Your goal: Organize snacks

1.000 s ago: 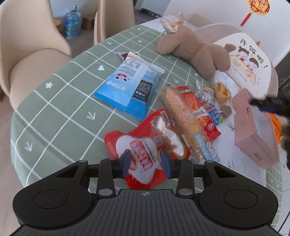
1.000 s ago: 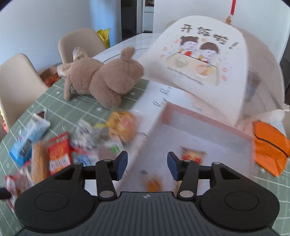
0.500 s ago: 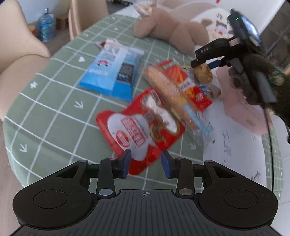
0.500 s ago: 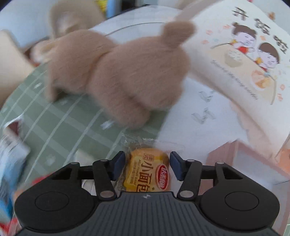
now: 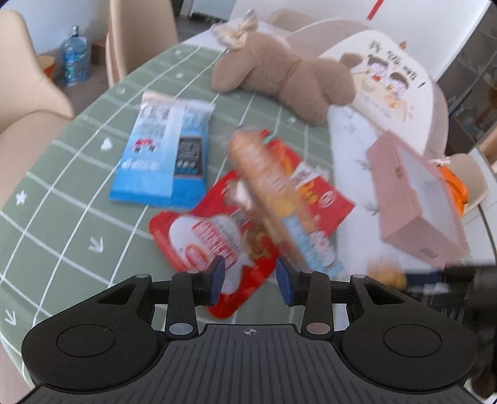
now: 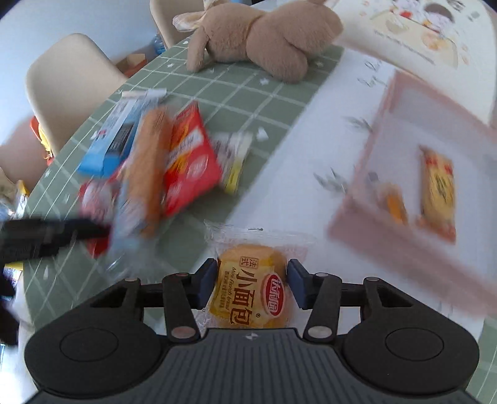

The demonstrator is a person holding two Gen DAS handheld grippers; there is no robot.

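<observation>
Right gripper [image 6: 251,284] carries a mini bread pack [image 6: 253,287]!
Its jaws are opening, pads touching the pack; left gripper [image 5: 250,276] jaws spread, nothing between them.

chairs [image 5: 28,102]: beige | wall [image 6: 46,28]: white | floor [image 5: 93,84]: possibly brown

Motion blur smears the snack pile [image 5: 257,202] ahead of the left gripper [image 5: 250,276], its print unreadable. The pink box [image 6: 416,174] beyond the right gripper [image 6: 252,284] is streaked, its packets vague. The plush toy [image 6: 264,37] is cropped above.
</observation>
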